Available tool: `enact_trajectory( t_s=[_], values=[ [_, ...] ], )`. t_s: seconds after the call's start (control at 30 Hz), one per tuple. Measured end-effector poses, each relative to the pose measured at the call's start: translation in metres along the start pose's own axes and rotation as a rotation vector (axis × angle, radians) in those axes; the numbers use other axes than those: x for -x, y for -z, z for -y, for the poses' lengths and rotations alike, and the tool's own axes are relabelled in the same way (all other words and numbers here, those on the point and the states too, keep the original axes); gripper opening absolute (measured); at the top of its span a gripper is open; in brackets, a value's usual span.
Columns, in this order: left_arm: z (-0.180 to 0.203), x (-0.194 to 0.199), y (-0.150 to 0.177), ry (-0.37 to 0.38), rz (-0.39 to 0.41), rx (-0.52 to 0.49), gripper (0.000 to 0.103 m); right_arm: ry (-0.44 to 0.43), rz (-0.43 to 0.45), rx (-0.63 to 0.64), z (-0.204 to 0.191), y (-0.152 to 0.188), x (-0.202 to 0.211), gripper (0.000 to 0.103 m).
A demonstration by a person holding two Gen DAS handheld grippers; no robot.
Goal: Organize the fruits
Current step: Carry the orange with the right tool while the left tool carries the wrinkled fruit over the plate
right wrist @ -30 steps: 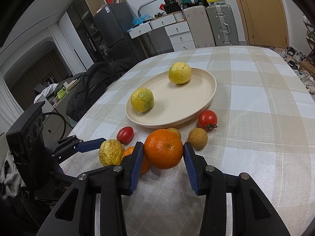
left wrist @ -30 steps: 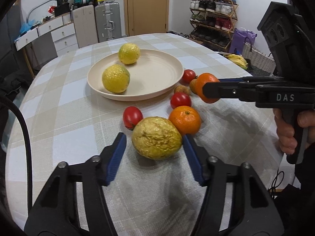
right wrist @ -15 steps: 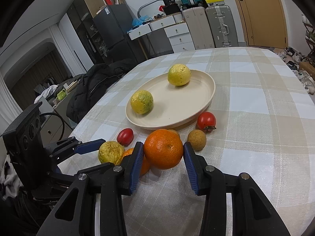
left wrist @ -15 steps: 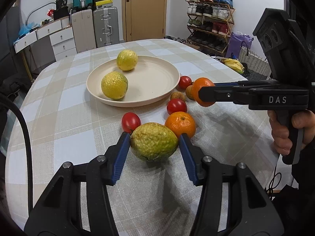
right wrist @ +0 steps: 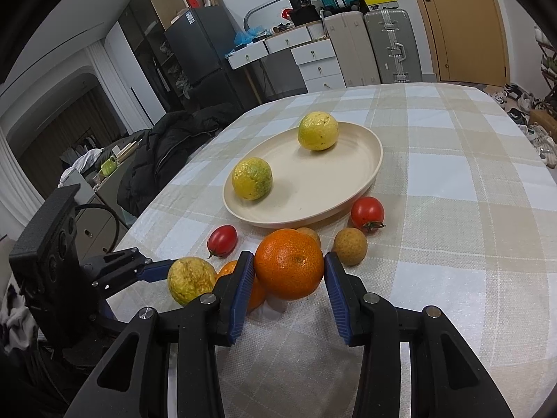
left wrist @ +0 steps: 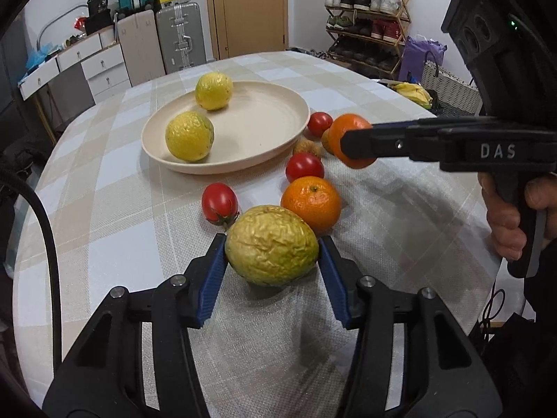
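Note:
My left gripper [left wrist: 272, 261] is shut on a wrinkled yellow-green fruit [left wrist: 271, 245], held just above the checked tablecloth. My right gripper [right wrist: 288, 280] is shut on an orange [right wrist: 289, 268], lifted a little off the table; it shows from the side in the left wrist view [left wrist: 351, 141]. A cream plate [left wrist: 278, 104] ahead holds two yellow fruits [left wrist: 189, 136] [left wrist: 213, 90]. A second orange [left wrist: 311, 203] lies on the cloth right behind the wrinkled fruit.
Three red tomatoes [left wrist: 220, 203] [left wrist: 304, 167] [left wrist: 319, 123] and two small brown fruits [right wrist: 350, 246] lie on the cloth beside the plate's near rim. The table edge drops off to the right, with a shoe rack and baskets beyond.
My left gripper closed on the wrinkled fruit and lifted it slightly. The right gripper kept its hold on the orange and barely moved.

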State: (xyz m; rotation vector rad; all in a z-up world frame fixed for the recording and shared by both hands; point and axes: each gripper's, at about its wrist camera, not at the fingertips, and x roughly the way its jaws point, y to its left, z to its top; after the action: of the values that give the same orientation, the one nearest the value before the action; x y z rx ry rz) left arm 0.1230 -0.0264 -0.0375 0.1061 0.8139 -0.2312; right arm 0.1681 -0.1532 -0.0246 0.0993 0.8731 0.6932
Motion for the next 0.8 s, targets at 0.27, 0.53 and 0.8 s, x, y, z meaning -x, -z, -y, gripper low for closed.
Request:
enact_trajectory(
  t_s=[0.27,0.53,0.8],
  values=[
    [-0.003,0.02,-0.017,-0.019,0.104,0.044,0.05,0.024,0.0,0.024,-0.006,0.0,-0.002,0.042],
    [-0.018,0.019,-0.041,-0.041,0.153,0.122,0.05,0.023,0.036,0.048,-0.012,-0.012,0.0,0.042],
    [-0.028,0.012,-0.062,-0.053,0.181,0.15,0.05,0.032,0.058,0.063,-0.013,-0.03,0.0,0.042]
  ],
)
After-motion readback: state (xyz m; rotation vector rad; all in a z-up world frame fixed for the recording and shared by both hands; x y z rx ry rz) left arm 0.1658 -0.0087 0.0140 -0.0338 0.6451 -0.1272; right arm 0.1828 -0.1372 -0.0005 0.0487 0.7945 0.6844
